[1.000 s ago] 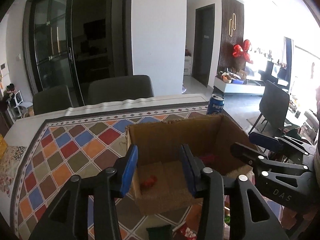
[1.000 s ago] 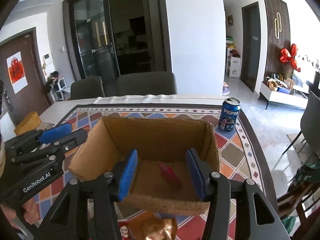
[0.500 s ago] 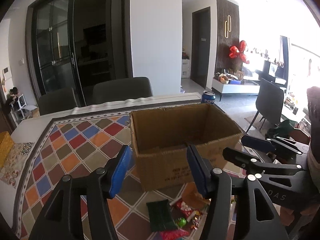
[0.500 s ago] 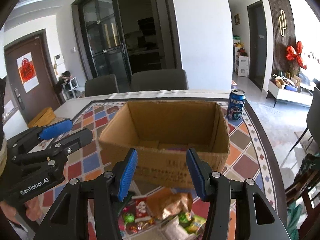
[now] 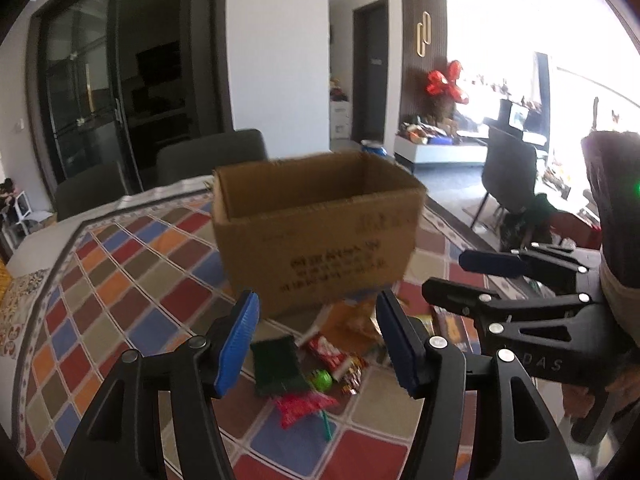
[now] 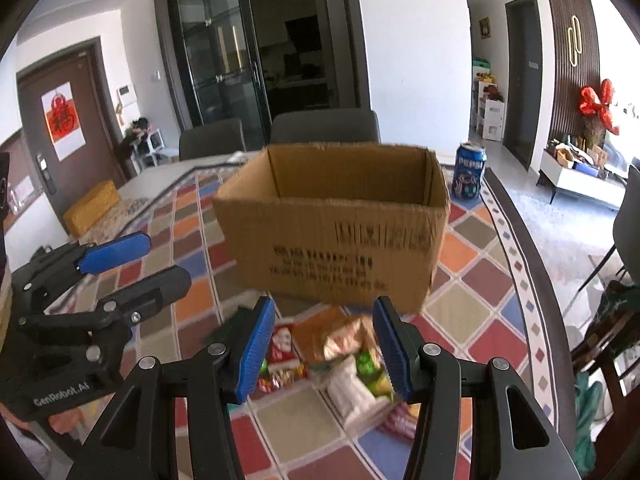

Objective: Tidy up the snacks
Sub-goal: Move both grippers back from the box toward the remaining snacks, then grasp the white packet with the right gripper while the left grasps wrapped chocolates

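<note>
On the left of the heap, a flat dark green packet (image 5: 279,362) – thin, matte, lies fully on the table (image 5: 132,280); best taken by a free edge, since nothing to pinch on the flat face. Next to it, a small red sachet (image 5: 326,350) with glossy film, probably slippery and very light. Below these, a crinkled red wrapper (image 5: 301,405) and a small green round sweet (image 5: 322,379) – hard, likely to roll away under a pad. Further right, an orange crumpled bag (image 6: 347,336), soft and puffy, probably crushes if squeezed on the belly; better a grip on the sealed seam. Then a white pillow-like packet (image 6: 352,394), soft too, lying partly over green-yellow wrappers.

All snacks together in one loose pile just in front of the cardboard box (image 6: 340,236) – stiff corrugated walls, open top, printed front. Behind its right corner, a blue soda can (image 6: 468,176), upright.

Left hand-held gripper (image 5: 316,336): jaws have just been opening, now apart over the green packet, touching nothing. Right hand-held gripper (image 6: 324,342): jaws apart as well, above the orange bag and empty.
</note>
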{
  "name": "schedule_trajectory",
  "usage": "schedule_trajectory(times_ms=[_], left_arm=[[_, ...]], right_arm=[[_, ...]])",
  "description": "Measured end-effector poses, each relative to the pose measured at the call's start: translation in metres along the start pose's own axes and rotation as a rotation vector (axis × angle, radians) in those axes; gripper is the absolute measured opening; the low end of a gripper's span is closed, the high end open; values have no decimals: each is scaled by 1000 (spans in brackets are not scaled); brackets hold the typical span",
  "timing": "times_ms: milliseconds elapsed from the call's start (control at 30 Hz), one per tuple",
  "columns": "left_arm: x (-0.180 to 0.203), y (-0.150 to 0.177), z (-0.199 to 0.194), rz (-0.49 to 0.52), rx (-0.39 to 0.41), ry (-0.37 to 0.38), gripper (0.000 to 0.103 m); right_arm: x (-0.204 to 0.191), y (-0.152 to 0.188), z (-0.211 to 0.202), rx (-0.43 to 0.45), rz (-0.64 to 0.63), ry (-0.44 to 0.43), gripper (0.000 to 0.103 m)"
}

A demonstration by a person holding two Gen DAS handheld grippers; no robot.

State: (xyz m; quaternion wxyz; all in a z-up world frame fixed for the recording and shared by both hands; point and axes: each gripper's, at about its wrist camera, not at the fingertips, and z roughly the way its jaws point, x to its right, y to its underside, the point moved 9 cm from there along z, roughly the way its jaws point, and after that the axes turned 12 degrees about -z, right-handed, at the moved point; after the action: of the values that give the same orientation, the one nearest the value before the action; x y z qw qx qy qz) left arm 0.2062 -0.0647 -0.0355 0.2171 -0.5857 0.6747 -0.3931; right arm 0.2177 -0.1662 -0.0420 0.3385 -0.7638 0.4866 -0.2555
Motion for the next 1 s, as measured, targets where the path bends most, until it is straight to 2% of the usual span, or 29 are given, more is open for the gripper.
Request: schedule_trajectory(times_ms=[300,600,700,767,1000], left_arm=[[13,36,-1,63,-4,8,60],[20,70,12,143,-39,1,60],[21,77,21,175,-53,2,56],[22,81,27,200,-60,1,49],[23,92,53,240,-100,7,43]], right_arm=[[-11,43,-4,-49,-78,43,52],[-17,68,-2,-63,-183,97,52],[-18,75,4,-72,-223,110,52],[-18,80,8,-83,-247,116,52],[-16,87,27,-105,-301,113,52]])
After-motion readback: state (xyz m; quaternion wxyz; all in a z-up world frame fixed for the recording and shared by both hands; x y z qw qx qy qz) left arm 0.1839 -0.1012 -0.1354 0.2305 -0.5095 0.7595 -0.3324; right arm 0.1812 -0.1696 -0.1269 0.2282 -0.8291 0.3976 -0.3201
